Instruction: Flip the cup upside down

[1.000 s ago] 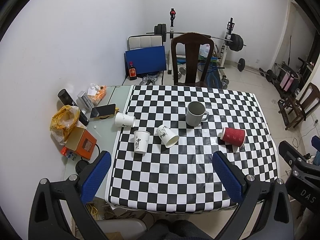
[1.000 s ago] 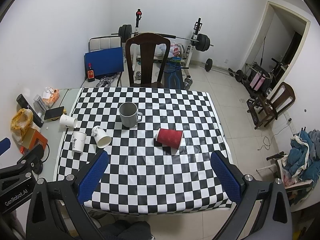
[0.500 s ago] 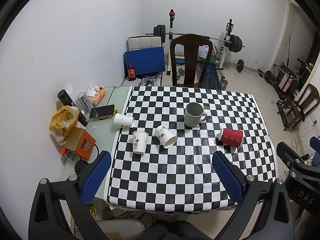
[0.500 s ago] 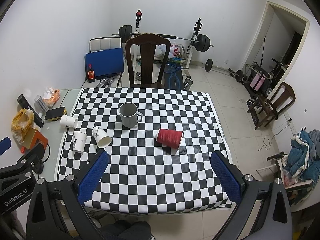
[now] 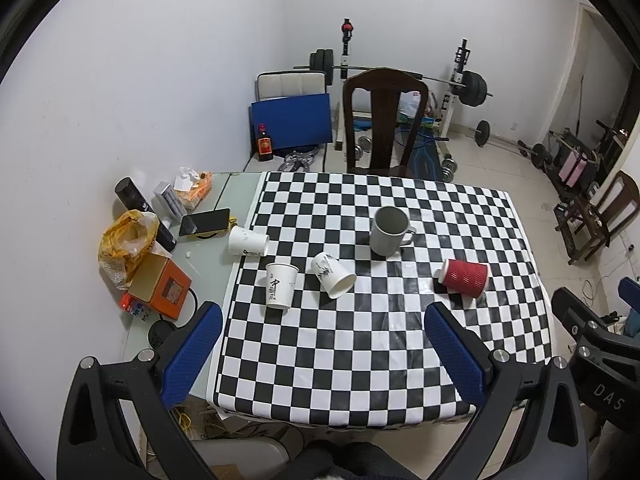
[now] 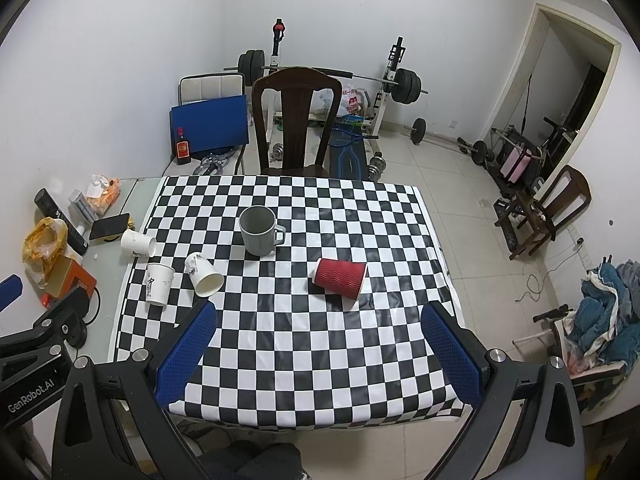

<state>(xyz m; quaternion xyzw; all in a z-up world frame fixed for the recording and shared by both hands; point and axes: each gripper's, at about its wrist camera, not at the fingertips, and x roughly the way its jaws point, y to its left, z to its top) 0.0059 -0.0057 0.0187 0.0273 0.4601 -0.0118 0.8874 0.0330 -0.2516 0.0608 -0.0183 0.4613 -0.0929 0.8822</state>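
A grey mug (image 5: 389, 230) (image 6: 259, 229) stands upright, mouth up, near the middle of the checkered table (image 5: 360, 340). A red ribbed cup (image 5: 464, 277) (image 6: 339, 277) lies on its side to its right. A white paper cup (image 5: 281, 285) (image 6: 159, 283) stands upright at the left; a second (image 5: 334, 275) (image 6: 204, 276) lies tipped beside it; a third (image 5: 248, 241) (image 6: 138, 243) lies on its side by the cloth's edge. My left gripper (image 5: 320, 344) and right gripper (image 6: 318, 344) are both open and empty, held high over the near edge, far from all cups.
Clutter sits on the bare table strip at the left: an orange box (image 5: 160, 286), a yellow bag (image 5: 126, 236), a phone (image 5: 204, 222), a tissue pack (image 5: 194, 186). A dark wooden chair (image 5: 384, 120) stands behind the table, with a weight bench (image 6: 328, 76) beyond.
The left wrist view has pulled back and up a little, so the table looks slightly smaller. The right wrist view is nearly unchanged. No cup has moved.
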